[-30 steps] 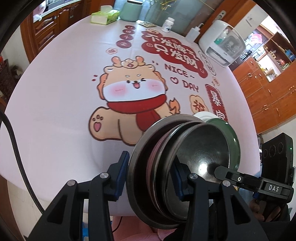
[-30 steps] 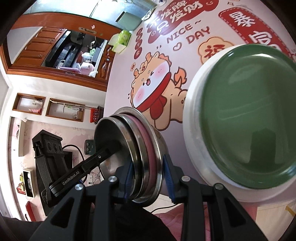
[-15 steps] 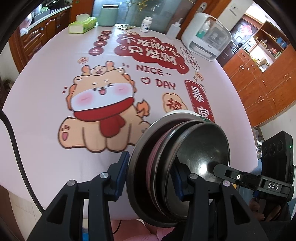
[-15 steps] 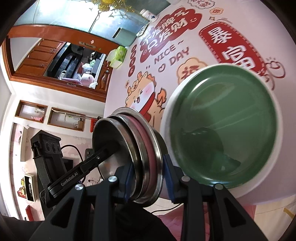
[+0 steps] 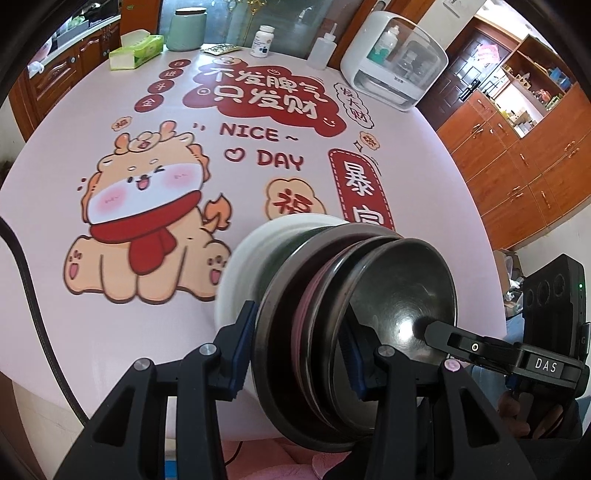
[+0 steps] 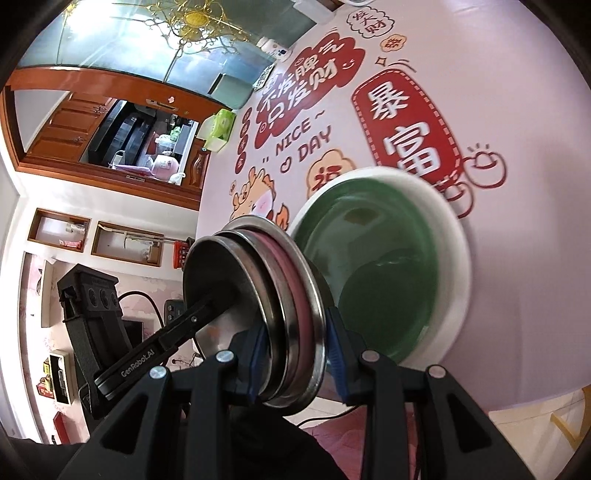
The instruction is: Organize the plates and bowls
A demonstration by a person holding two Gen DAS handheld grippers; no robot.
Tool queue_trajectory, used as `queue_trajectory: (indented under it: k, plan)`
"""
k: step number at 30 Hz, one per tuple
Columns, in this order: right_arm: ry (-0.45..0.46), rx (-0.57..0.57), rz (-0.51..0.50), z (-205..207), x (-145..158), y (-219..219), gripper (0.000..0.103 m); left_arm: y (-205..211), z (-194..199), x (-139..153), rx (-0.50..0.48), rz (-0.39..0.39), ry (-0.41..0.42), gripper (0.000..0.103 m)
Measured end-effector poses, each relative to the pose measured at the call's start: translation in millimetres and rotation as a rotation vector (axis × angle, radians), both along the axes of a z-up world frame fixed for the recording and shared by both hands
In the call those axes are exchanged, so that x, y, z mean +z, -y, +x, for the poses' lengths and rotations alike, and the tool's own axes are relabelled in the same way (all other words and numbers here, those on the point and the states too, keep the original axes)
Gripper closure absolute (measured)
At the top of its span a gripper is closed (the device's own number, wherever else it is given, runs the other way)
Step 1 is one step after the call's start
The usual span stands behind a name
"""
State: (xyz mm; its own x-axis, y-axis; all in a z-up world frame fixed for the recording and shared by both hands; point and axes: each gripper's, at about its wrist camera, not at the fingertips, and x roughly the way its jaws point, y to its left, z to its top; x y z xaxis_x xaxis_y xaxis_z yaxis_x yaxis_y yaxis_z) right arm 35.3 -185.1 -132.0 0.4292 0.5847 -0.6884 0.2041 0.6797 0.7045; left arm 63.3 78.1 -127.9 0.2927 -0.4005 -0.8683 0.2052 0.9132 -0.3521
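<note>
A nested stack of steel bowls (image 5: 388,295) with a pink one among them hangs on edge above the near table rim. My left gripper (image 5: 299,343) is shut on one side of its rims. My right gripper (image 6: 295,354) is shut on the opposite side of the bowl stack (image 6: 258,280). One of the right gripper's fingers (image 5: 461,341) shows inside the innermost bowl. Just behind the stack, a green plate (image 6: 384,266) lies on a white plate (image 6: 458,266) on the table. In the left wrist view only the white plate's edge (image 5: 251,254) shows past the bowls.
The round table wears a pink cloth (image 5: 92,155) with a cartoon dragon print. Along its far edge stand a tissue box (image 5: 135,51), a green jar (image 5: 186,27), a pill bottle (image 5: 263,40), a squeeze bottle (image 5: 322,50) and a white appliance (image 5: 395,61). Wooden cabinets (image 5: 524,162) stand to the right.
Both grippers have carried the bowl stack across the table edge toward the green and white plates, which now sit right behind it. Neither grip has changed.
</note>
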Motion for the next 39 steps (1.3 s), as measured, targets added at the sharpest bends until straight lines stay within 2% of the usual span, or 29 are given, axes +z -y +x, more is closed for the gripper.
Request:
queue_trajectory:
  k: [10, 18, 31, 39]
  plan:
    - [-0.057, 0.032, 0.001, 11, -12, 39, 0.073, 39, 6, -12, 0.03, 0.015, -0.042, 0.062]
    - [-0.101, 0.081, 0.019, 31, -28, 57, 0.073, 53, 13, -24, 0.085, 0.036, -0.08, 0.062]
    - [-0.082, 0.212, 0.051, 58, -34, 61, 0.072, 53, 21, -35, 0.22, 0.074, -0.108, 0.06]
    - [-0.06, 0.22, 0.055, 58, -31, 59, 0.07, 53, 20, -38, 0.244, 0.091, -0.122, 0.06]
